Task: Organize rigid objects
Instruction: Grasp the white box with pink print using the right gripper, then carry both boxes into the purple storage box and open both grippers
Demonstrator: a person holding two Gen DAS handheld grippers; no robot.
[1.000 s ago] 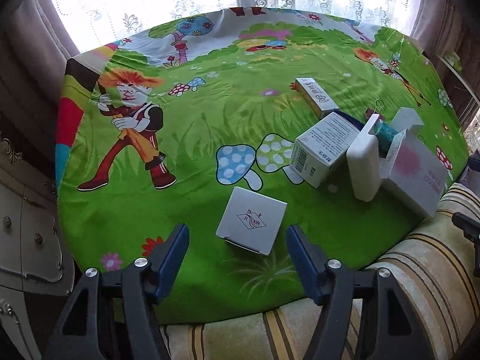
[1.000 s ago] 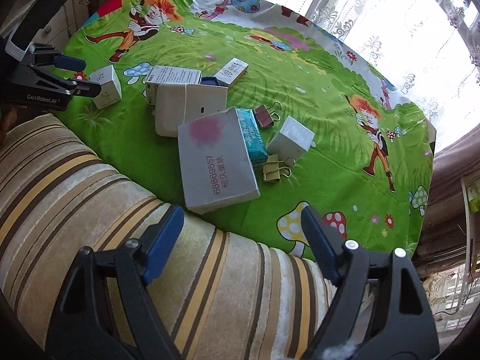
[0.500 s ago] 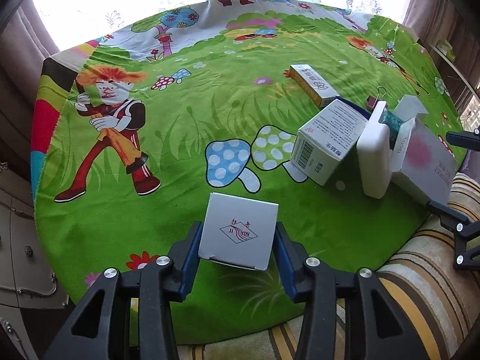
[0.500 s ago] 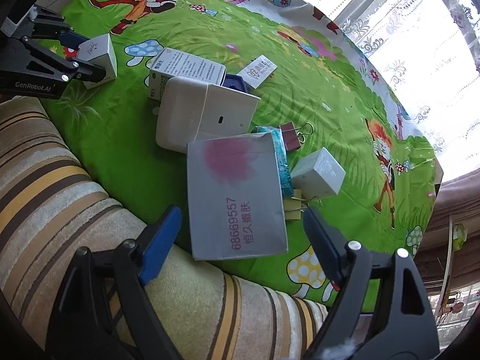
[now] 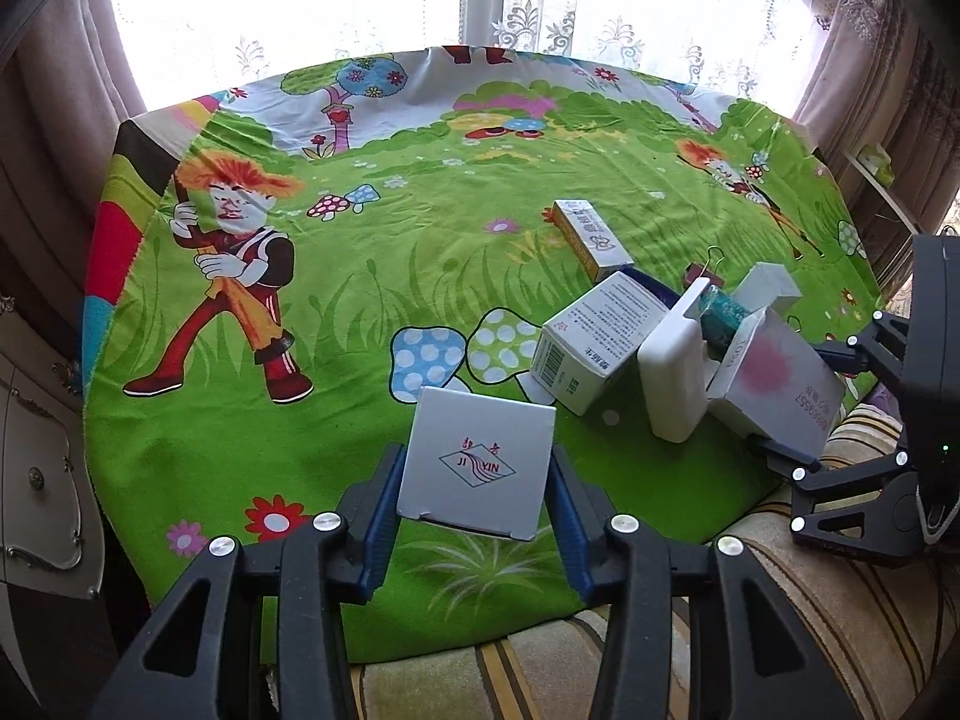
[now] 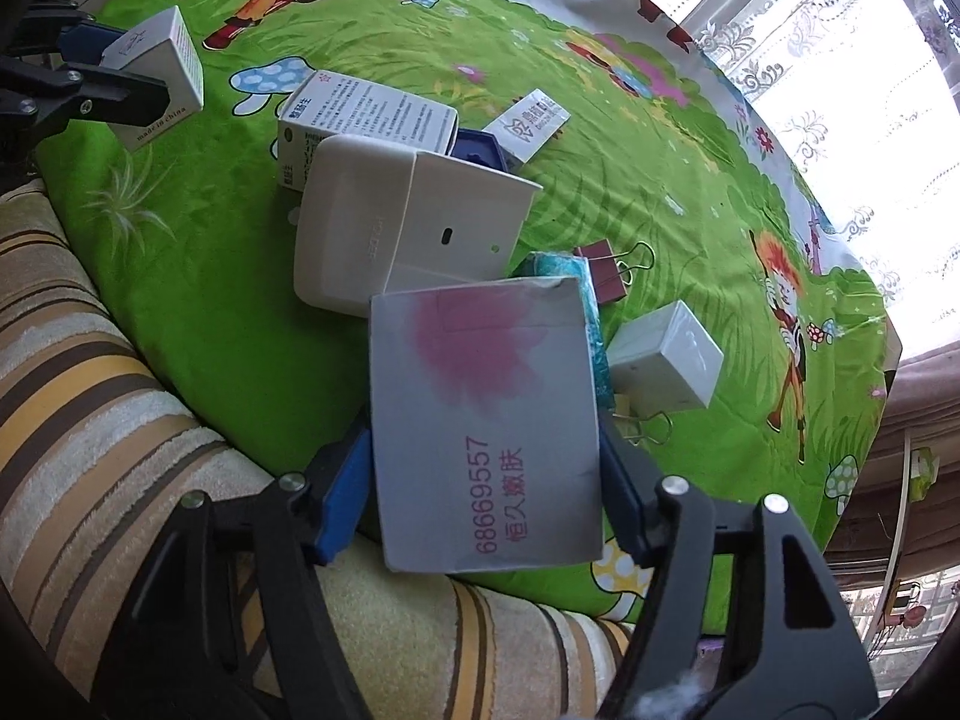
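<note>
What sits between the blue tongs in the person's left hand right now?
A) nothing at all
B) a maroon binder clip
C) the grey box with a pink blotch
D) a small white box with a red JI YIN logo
D: in the left wrist view the small white box with the red logo sits squarely between the blue pads of the left tongs, which press on both of its sides.
</note>
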